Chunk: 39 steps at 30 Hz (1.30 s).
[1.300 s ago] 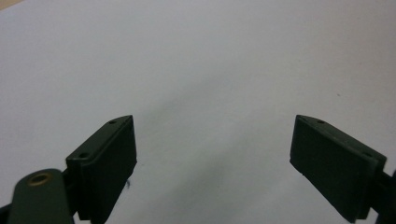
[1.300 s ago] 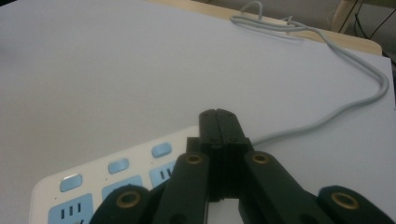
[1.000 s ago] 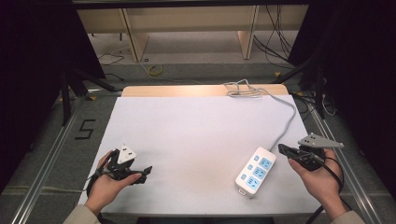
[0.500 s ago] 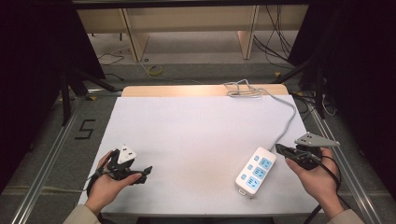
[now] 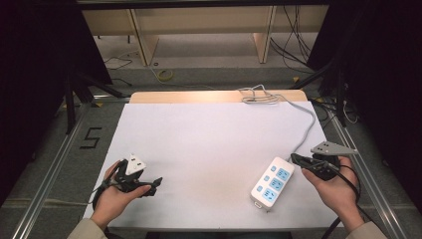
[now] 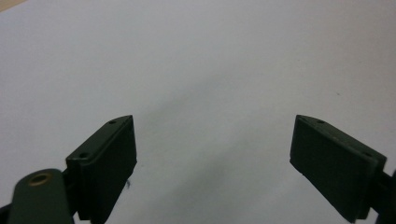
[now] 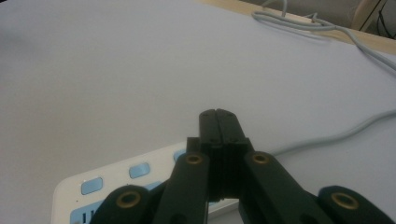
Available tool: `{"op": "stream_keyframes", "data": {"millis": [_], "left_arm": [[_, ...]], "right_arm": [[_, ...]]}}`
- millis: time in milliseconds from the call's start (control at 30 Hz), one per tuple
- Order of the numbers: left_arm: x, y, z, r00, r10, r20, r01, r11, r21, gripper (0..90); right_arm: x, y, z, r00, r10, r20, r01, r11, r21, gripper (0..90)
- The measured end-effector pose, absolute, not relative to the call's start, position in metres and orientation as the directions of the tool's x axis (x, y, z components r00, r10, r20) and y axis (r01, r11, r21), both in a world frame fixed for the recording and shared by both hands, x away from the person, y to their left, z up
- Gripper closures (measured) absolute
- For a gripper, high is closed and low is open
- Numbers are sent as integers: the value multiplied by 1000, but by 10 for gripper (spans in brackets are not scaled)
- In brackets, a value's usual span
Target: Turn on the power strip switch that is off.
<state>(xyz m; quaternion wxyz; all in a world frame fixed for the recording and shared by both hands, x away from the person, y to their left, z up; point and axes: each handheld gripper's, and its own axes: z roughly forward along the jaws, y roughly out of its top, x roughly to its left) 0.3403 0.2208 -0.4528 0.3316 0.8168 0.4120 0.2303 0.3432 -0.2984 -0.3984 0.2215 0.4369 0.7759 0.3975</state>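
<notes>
Dark room with pale shelving at the back; in front, a white-covered table, bare but for one item. Just left of the right claw, close under its tip: a white power strip with blue sockets, lying flat toward the table's near right corner. Trailing away past that claw to the far edge and bunching there: the grey cable. Well beyond the strip, on the side away from that claw: the left claw, spread wide, nothing between its pads, bare table beneath. Right claw pressed fully together, holding nothing, aimed at the strip's cable end. Hardly any change from a moment ago: both hands parked, strip unmoved. Probably a pause before the start, no grasp made yet; right claw to be opened before taking anything.
</notes>
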Motion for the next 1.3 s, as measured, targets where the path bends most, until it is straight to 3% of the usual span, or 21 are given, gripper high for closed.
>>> {"op": "stream_keyframes", "data": {"millis": [1300], "left_arm": [[340,221,-453,554,826,104,519,-441,732,143]], "right_arm": [[352,-283,-404,-560,828,3,527,354,773,900]]}}
